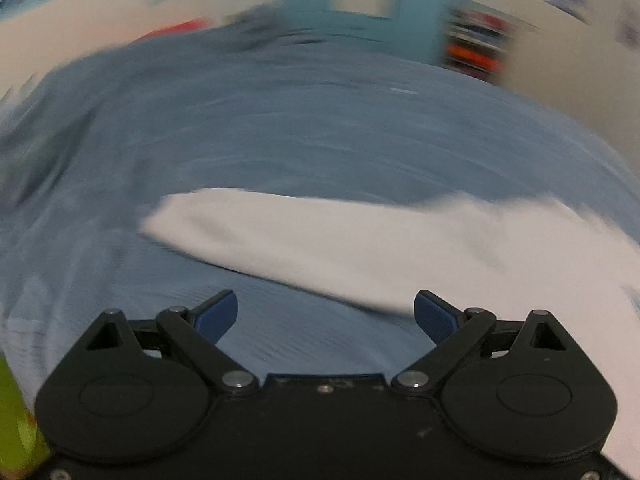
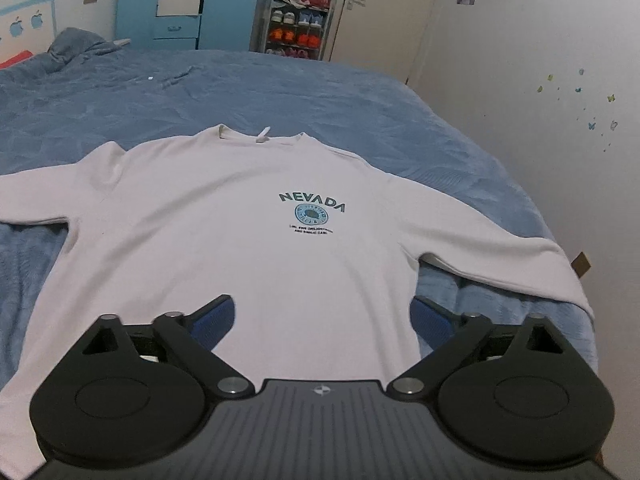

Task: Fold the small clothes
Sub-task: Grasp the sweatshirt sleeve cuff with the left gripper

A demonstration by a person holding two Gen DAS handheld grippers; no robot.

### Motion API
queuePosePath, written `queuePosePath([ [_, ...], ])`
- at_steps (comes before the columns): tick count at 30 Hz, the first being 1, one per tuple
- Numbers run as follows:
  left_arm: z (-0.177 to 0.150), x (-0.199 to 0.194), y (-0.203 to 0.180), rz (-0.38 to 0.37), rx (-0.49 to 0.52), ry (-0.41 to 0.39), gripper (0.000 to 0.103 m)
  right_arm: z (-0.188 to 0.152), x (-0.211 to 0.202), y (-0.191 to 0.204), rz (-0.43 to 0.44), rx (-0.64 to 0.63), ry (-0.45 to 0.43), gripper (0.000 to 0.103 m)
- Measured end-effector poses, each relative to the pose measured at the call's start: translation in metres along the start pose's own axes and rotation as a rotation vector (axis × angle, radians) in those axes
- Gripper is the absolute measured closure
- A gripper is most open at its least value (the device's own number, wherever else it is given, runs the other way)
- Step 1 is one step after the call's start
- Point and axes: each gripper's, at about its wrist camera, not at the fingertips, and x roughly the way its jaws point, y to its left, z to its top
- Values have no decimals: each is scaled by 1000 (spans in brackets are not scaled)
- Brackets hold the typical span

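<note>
White sweatshirt [image 2: 256, 248] is laid flat, print up, on blue bedspread [image 2: 280, 88], sleeves spread; no fold made yet, all folds left. L gripper [image 1: 326, 314] & R gripper [image 2: 322, 316] are held wide, empty. L view is blurred.

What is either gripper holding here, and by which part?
Nothing. The left gripper and right gripper both have jaws wide open, over the white sweatshirt lying flat on the bed.
</note>
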Motion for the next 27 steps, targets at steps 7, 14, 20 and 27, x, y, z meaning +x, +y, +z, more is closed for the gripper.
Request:
queuePosePath([
  [7, 40, 131, 141, 168, -327, 105, 5, 9, 42, 4, 29, 94, 50, 3],
  [14, 48, 167, 162, 207, -287, 67, 11, 8, 52, 13, -25, 72, 65, 10],
  [20, 60, 172, 140, 147, -217, 38, 12, 4, 54, 3, -45, 77, 87, 13],
  [27, 57, 191, 159, 116, -311, 85, 91, 4, 50, -7, -56, 89, 75, 13],
])
